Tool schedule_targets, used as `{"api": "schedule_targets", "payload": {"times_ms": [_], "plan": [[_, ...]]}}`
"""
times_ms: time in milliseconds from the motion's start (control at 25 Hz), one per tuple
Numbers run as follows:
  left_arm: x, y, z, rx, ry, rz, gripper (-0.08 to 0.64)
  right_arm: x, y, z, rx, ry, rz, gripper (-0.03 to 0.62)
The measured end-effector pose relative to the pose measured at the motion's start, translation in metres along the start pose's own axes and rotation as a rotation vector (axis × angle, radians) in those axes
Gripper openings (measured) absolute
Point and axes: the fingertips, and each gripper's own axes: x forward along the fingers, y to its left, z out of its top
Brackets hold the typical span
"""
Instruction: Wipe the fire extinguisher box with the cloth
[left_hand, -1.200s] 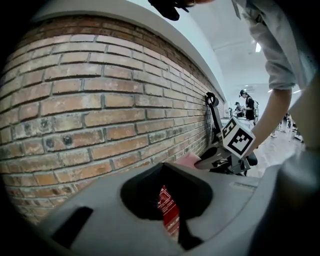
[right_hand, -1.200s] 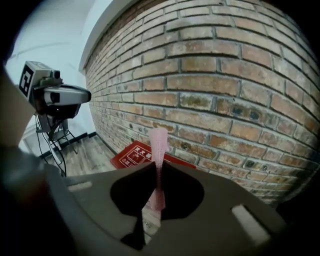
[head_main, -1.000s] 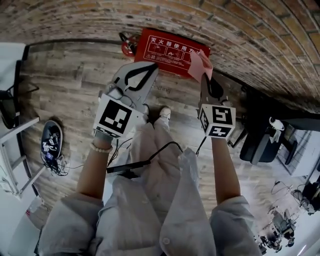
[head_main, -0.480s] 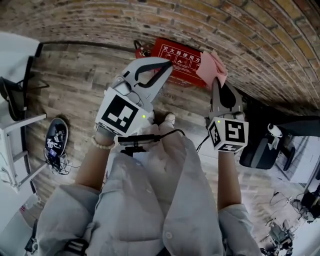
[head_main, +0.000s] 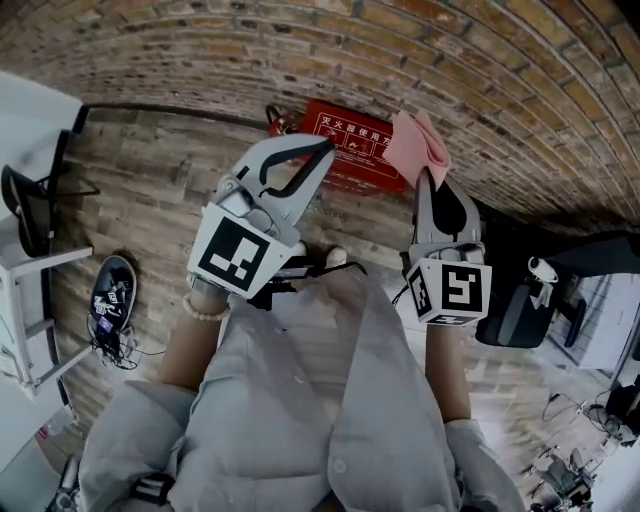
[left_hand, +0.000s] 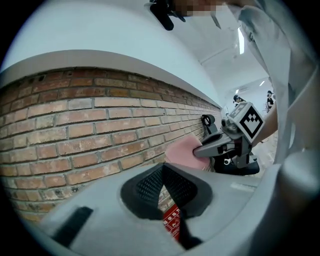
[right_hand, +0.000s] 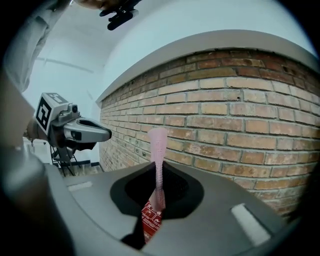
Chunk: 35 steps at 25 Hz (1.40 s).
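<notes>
Right tongs (right_hand: 159, 186): I have them pressed together on the pink cloth (right_hand: 158, 150), pinching its lower part while the rest stands up past the tips
Left tongs (head_main: 322, 150): tips pressed together with nothing between them, held beside the right pair and apart from the cloth
Cloth handling: thin, soft and light; I judge it will flop and fold, so a grip near one edge leaves a loose flap to drag flat
Fire extinguisher box (head_main: 350, 140): red with white print, on the wooden floor (head_main: 150, 180) at the foot of the brick wall (head_main: 400, 50), beyond both tongs and not touched by the cloth
Box handling: looks rigid and smooth; I judge it needs only light pressure, no grip on it
</notes>
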Motion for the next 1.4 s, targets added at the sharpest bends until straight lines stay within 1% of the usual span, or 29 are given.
{"api": "schedule_targets", "payload": {"times_ms": [200,560,920,1400], "plan": [[-0.004,-0.004,0.002,-0.023,-0.006,0.011,-0.011,-0.004,0.002,0.008,0.011,-0.015,0.002,0.018],[-0.003,-0.009,0.003,-0.007,-0.006,0.002,-0.011,-0.009,0.011,0.007,0.006,-0.006,0.019,0.018],[-0.006,-0.012,0.002,-0.016,-0.006,0.010,-0.011,-0.009,0.018,0.007,-0.001,-0.003,0.039,0.018],[-0.007,-0.017,-0.003,-0.022,0.000,-0.003,-0.011,-0.010,0.025,0.007,-0.016,-0.001,0.046,0.018]]}}
